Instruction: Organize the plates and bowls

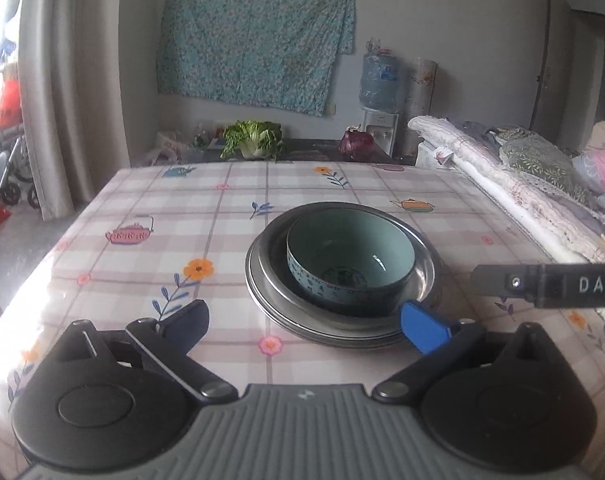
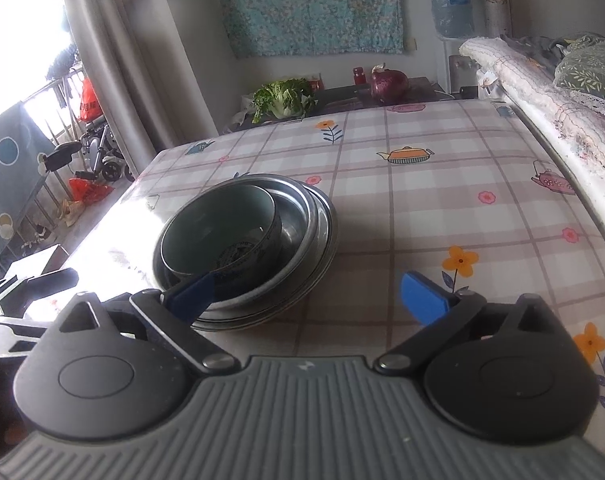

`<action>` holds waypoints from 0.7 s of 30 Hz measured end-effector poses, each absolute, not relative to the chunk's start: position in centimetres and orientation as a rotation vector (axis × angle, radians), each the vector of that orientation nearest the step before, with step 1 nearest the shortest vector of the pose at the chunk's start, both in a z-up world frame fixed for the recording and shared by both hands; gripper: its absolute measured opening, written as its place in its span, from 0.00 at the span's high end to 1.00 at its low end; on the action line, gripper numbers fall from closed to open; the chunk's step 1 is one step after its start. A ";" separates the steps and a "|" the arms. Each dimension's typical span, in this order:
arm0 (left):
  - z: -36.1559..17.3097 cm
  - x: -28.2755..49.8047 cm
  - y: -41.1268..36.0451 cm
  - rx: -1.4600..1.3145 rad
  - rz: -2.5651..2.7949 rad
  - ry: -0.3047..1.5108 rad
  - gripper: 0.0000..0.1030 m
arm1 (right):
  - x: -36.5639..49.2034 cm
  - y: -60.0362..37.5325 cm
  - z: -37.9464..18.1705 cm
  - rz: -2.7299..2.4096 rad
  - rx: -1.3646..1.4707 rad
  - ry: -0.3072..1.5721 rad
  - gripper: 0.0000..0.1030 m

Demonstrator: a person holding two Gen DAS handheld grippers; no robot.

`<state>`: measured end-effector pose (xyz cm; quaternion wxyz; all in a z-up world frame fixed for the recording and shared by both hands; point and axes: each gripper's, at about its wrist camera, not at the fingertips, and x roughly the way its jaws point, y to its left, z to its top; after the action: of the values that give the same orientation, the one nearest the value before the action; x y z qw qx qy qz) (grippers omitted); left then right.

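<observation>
A pale green ceramic bowl (image 1: 350, 260) sits inside a steel bowl (image 1: 422, 276), which rests on stacked steel plates (image 1: 302, 320) on the checked tablecloth. My left gripper (image 1: 304, 326) is open and empty, just in front of the stack, its right blue fingertip near the plate rim. In the right wrist view the same green bowl (image 2: 222, 224), steel bowl (image 2: 298, 216) and plates (image 2: 326, 232) lie left of centre. My right gripper (image 2: 306, 296) is open and empty, its left fingertip overlapping the stack's near rim. The right gripper's body (image 1: 542, 284) shows at the left view's right edge.
The table (image 1: 162, 208) carries a teapot-and-flower cloth. A folded quilt and bedding (image 1: 522, 168) lie along its right side. Beyond the far edge, a dark side table holds a cabbage (image 1: 254, 140) and a red onion (image 1: 356, 144). A curtain (image 1: 70, 80) hangs on the left.
</observation>
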<state>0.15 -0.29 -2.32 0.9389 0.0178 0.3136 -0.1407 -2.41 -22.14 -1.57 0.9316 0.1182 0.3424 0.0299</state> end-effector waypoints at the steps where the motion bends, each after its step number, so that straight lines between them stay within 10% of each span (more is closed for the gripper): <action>1: -2.2 0.1 -0.3 0.036 -0.265 0.651 0.00 | -2.6 -21.9 -1.5 0.057 0.234 0.699 0.01; 21: -1.7 3.8 0.4 0.051 -0.083 0.842 0.00 | -3.3 -20.0 0.1 -0.086 0.155 0.784 0.01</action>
<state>3.76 0.37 -1.72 0.9116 0.0249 0.4084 -0.0401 -3.33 -20.02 0.09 0.9204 0.0755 0.3814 -0.0420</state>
